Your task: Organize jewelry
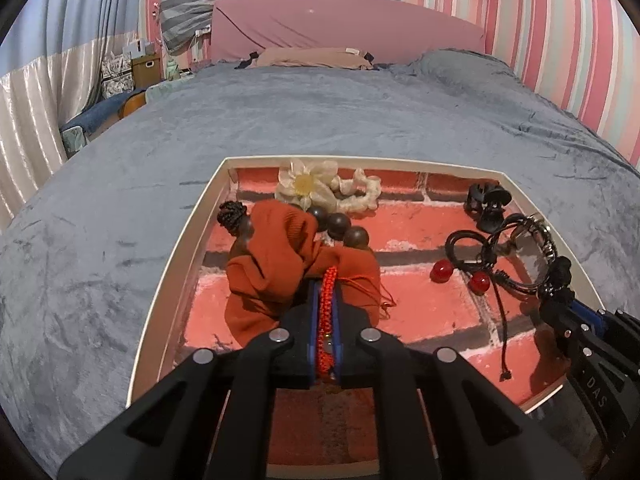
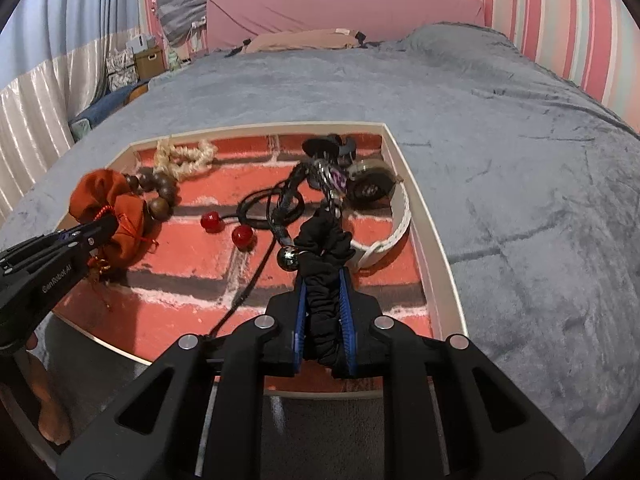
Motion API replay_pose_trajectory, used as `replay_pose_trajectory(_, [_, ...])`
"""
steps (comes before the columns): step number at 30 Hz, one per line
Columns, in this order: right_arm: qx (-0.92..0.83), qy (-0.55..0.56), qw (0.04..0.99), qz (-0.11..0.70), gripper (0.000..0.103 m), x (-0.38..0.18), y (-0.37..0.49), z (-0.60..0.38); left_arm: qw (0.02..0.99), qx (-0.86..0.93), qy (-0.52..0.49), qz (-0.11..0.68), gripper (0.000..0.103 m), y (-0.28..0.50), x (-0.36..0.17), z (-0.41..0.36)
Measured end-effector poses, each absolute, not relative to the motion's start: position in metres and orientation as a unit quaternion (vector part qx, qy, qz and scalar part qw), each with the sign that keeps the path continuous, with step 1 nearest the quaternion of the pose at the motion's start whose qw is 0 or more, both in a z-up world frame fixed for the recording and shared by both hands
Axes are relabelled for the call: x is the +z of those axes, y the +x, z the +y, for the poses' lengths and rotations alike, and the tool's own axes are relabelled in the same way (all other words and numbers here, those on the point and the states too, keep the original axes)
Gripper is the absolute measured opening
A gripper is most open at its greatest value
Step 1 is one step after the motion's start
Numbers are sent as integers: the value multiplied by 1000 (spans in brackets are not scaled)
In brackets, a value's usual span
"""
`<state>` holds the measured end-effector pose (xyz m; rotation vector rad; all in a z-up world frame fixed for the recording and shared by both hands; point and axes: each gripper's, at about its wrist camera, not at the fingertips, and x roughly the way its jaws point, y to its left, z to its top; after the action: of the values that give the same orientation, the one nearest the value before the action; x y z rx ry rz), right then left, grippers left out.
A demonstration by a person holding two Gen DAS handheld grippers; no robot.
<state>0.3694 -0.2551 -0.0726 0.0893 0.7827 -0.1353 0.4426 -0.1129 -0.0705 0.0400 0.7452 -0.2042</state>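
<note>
Black linkage bars lead down to the left hand-held gripper (image 1: 325,320), which tilts forward and downward over the tray (image 1: 176,256) on the bed (image 1: 280,120), its jaws clamped on a red braided cord (image 1: 325,312) that runs to the orange pouch (image 1: 272,264) lying on the tray floor. Beside it, the right hand-held gripper (image 2: 325,312) slopes the same way near the tray's right wall, clenched on a black scrunchie (image 2: 325,248) strung with beads.

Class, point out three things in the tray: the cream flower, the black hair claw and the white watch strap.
Cream flower (image 1: 305,182), left wrist view: yellow centre.
Black hair claw (image 1: 489,205), left wrist view: body.
White watch strap (image 2: 394,232), right wrist view: band.
</note>
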Motion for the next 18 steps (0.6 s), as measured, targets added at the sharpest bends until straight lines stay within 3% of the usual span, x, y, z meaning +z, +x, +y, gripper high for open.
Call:
replay_pose_trajectory(8, [-67, 36, 917, 392, 29, -76, 371, -256, 922, -100, 21, 373, 9, 444, -71, -112])
replay_pose_trajectory(11, [-57, 35, 920, 386, 43, -70, 367, -254, 921, -102, 16, 376, 9, 440, -63, -108])
replay_pose_trajectory(14, [-50, 44, 926, 370, 63, -54, 359, -254, 923, -102, 16, 371, 10, 432, -52, -101])
replay_pose_trajectory(15, [-48, 48, 929, 365, 71, -48, 356, -254, 923, -102, 15, 371, 23, 430, -48, -98])
replay_pose_trajectory(16, [-51, 47, 931, 359, 78, -41, 352, -254, 924, -100, 10, 368, 43, 427, -42, -94])
replay_pose_trajectory(18, [-54, 38, 933, 353, 83, -30, 346, -252, 933, -91, 1, 349, 64, 417, -28, -84])
